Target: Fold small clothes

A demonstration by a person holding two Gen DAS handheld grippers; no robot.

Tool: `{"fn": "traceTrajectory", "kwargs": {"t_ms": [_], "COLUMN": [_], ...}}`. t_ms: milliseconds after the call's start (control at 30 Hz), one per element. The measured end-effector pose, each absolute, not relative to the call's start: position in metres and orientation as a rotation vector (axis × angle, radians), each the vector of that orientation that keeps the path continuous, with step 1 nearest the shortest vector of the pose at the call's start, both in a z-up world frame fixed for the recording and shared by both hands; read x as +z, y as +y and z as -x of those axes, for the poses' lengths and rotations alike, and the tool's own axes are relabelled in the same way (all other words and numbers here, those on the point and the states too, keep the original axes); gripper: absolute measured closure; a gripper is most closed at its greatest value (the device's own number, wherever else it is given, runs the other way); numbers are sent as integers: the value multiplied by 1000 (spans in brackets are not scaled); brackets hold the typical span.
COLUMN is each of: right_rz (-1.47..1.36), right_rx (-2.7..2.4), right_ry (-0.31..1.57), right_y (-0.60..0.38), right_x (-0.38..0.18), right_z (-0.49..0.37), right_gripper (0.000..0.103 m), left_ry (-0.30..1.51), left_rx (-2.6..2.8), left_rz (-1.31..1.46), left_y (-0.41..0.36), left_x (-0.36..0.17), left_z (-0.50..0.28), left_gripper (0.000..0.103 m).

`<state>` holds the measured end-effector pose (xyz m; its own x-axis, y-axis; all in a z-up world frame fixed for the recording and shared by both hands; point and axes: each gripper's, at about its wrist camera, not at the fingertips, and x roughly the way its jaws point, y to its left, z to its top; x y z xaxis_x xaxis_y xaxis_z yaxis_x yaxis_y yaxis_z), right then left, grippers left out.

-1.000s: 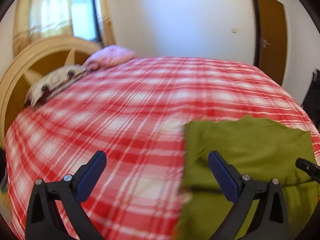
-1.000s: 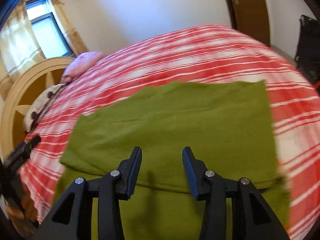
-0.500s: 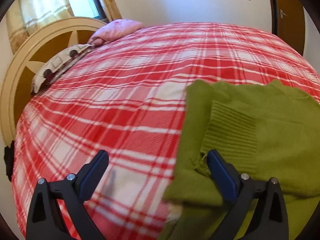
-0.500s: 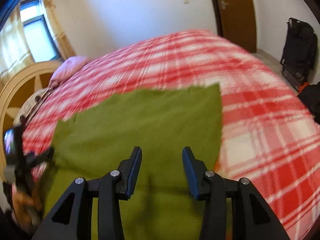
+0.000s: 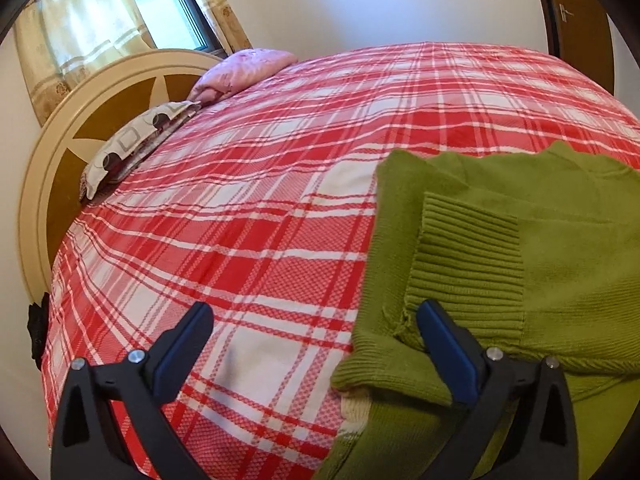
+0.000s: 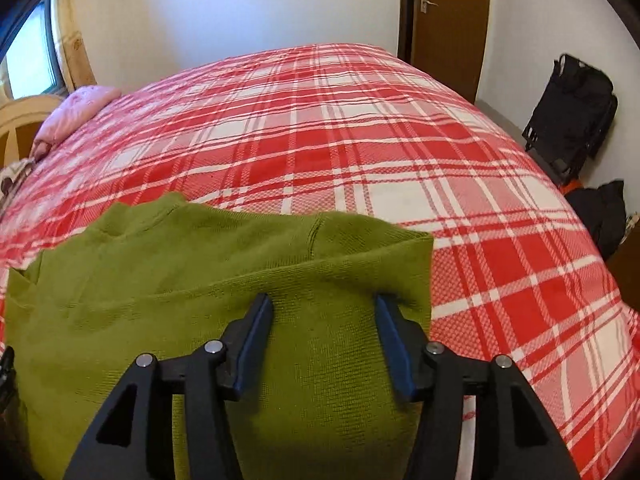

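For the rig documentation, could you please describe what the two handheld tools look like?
Both look alike: the left tool and the right tool have matte black triangular cut-out arms, silver round screws, and two flat dark-blue fingers. No cables, markings or sleeves are visible.

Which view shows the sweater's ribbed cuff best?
The left wrist view: the ribbed cuff lies in plain sight on the green sweater, beside the open left gripper. The right wrist view shows only smooth knit, no cuff.

Bed [image 5: 280, 184], red plaid cover.
On it: green sweater [image 5: 560, 248], folded; pink pillow [image 5: 244, 70]; patterned pillow [image 5: 132, 144] by headboard.
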<state>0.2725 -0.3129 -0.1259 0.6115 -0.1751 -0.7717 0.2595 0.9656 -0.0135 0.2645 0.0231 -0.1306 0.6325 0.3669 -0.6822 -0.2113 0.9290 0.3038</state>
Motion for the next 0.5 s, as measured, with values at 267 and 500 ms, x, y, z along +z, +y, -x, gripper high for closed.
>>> {"fn": "traceTrajectory", "kwargs": {"t_ms": [267,500], "right_rz": [-111,95], "right_rx": [-122,-93], "right_ry": [805,916], "right_y": [-290,-255], "right_x": [-94,-123], "right_z": [-175,-137], "right_gripper": [48,47], "left_ry": [826,827], "left_rx": [273,156], "left_rz": [-166,-183], "left_y": [23,-8], "left_x": [-122,-115], "left_z": [-246,-191], "left_gripper": [0,0]}}
